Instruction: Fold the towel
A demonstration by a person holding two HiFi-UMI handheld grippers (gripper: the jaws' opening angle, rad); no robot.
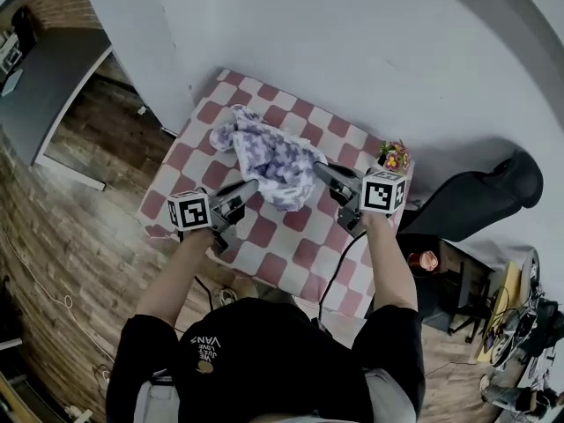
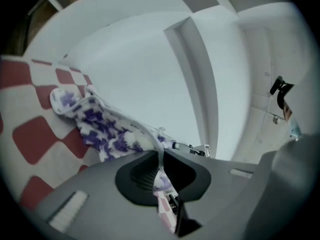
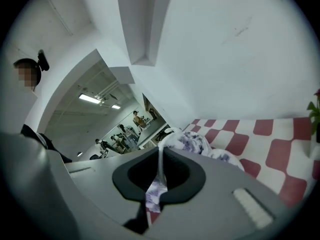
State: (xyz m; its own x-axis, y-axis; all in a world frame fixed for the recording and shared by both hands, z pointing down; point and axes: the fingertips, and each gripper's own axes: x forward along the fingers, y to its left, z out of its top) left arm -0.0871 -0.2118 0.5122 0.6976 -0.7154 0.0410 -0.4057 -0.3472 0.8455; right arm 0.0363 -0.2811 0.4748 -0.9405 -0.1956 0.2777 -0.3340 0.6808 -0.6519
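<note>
Slipping is the main worry here: each gripper has only a thin edge of the towel (image 1: 269,161), so a quick tug or a pull to the side could make the cloth slide out and drop in a heap on the checked table (image 1: 291,247). The loose middle hangs in a bunch between the two grippers, and its far end rests on the table, so it could end up crooked if one side goes higher than the other. A small flower pot (image 1: 394,155) stands near the right gripper (image 1: 319,167), and a swinging corner could knock it. The left gripper (image 1: 250,186) has its jaws pressed together on a strip of towel, with the cloth running up between them. The right gripper pinches another edge the same way.
</note>
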